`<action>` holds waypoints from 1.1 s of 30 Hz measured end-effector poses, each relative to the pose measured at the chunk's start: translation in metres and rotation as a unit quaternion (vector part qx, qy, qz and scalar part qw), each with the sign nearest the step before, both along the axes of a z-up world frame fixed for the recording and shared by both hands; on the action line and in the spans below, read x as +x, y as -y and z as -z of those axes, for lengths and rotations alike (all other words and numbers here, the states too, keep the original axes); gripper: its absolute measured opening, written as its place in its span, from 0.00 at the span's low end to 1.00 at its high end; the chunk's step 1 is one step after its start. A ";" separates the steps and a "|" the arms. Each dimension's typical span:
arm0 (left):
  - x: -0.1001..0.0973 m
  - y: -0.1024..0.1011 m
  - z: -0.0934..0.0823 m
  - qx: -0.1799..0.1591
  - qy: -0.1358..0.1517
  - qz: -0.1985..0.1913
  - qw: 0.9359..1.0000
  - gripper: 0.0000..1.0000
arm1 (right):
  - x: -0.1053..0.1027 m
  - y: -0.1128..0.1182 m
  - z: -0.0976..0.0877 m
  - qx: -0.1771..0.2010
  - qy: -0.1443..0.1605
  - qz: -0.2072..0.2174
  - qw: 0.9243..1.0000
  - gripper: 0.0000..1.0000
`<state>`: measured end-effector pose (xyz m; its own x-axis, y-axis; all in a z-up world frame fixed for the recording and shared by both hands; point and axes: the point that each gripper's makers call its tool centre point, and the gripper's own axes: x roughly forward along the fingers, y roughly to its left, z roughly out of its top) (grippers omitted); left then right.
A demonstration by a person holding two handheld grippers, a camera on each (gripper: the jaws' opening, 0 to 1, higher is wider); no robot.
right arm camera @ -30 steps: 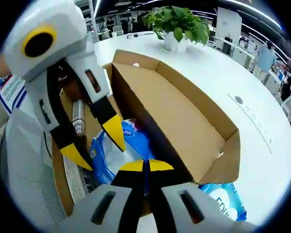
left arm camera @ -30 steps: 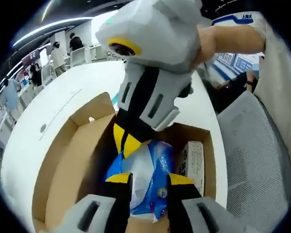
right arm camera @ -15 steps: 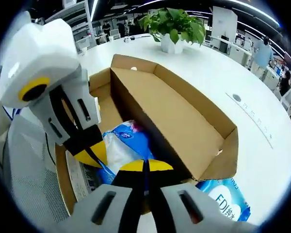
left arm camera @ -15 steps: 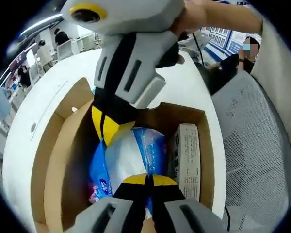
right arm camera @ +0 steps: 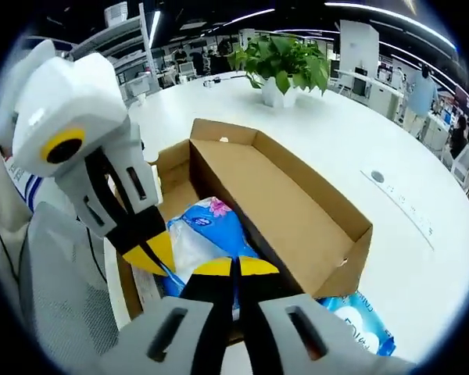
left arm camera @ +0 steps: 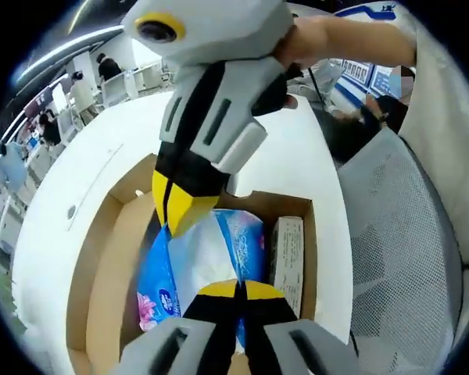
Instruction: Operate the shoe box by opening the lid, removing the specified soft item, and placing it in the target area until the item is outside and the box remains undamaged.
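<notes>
Above the shoe box — blue tissue pack partly lifted over its open cavity. Left gripper jaws pressed together, pinching the pack's near edge. Right gripper jaws likewise tight together on the pack's plastic — opposite end.

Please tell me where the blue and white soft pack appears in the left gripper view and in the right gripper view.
Left gripper view: the soft pack is at lower centre, inside the shoe box, just above the left tool.
Right gripper view: the soft pack is at lower centre-left, inside the shoe box.
Shared landmark: the brown shoe box's open lid.
</notes>
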<state>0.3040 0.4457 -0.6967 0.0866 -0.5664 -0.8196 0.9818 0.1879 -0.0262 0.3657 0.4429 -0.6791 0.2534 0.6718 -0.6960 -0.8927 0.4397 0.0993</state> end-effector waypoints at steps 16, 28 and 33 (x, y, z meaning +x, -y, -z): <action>-0.010 0.018 -0.055 -0.017 0.020 -0.001 1.000 0.00 | -0.007 0.008 -0.051 0.022 0.026 -0.020 0.999 0.00; -0.015 0.048 -0.068 -0.022 0.029 0.021 0.999 0.00 | -0.012 0.043 -0.062 0.019 0.029 -0.010 0.999 0.00; -0.015 0.065 -0.070 -0.024 0.032 0.033 0.999 0.00 | -0.011 0.062 -0.065 0.018 0.028 0.001 0.999 0.00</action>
<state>0.2892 0.3811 -0.6269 0.0997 -0.6113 -0.7851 0.9920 0.1225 0.0306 0.3545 0.3806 -0.6142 0.2925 0.6955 -0.6563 -0.8962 0.4387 0.0654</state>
